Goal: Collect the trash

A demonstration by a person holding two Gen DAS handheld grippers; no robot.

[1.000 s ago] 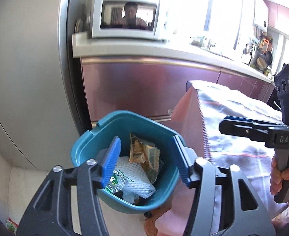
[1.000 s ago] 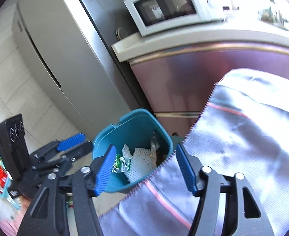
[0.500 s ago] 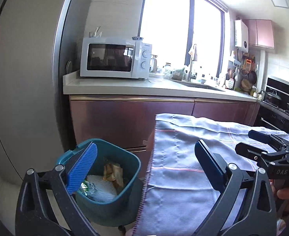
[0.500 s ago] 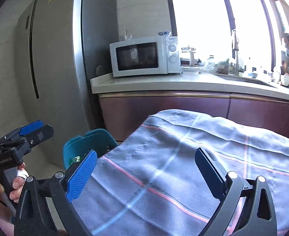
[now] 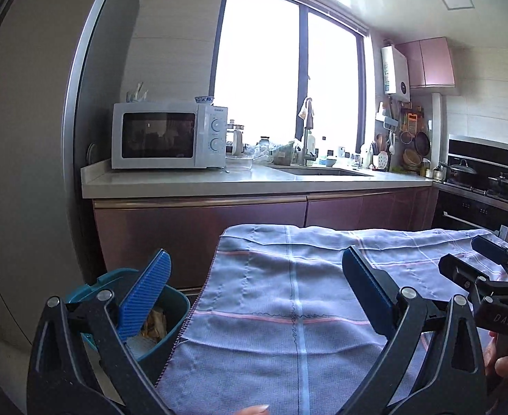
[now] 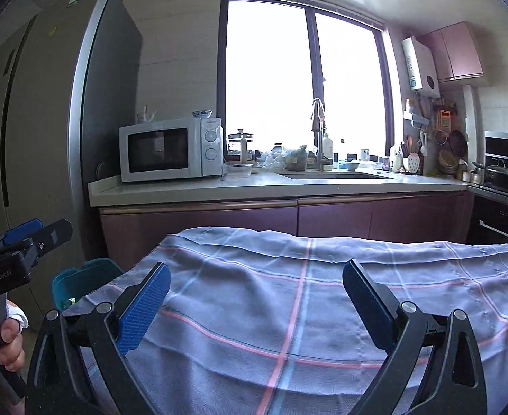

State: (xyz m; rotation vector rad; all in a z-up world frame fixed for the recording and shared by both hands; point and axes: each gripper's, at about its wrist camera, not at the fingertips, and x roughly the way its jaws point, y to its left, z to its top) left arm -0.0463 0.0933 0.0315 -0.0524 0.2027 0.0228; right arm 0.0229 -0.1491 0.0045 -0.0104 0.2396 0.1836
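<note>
A teal trash bin (image 5: 176, 306) stands on the floor left of the table, holding wrappers and white foam netting (image 5: 153, 323). It also shows in the right wrist view (image 6: 81, 282). My left gripper (image 5: 254, 294) is open and empty, held above the table's left edge beside the bin. My right gripper (image 6: 255, 302) is open and empty over the tablecloth. Each gripper shows in the other's view: the right one (image 5: 489, 269) at the far right, the left one (image 6: 25, 238) at the far left.
A table under a blue checked cloth (image 5: 288, 294) fills the foreground. Behind stand maroon cabinets (image 5: 202, 224), a counter with a white microwave (image 5: 167, 135) and a sink. A tall grey fridge (image 5: 22, 138) is on the left, a stove (image 5: 479, 180) on the right.
Both grippers have risen and tilted up from looking down into the bin to facing the kitchen level. The bin has dropped to the lower left of both views. Both stay open.
</note>
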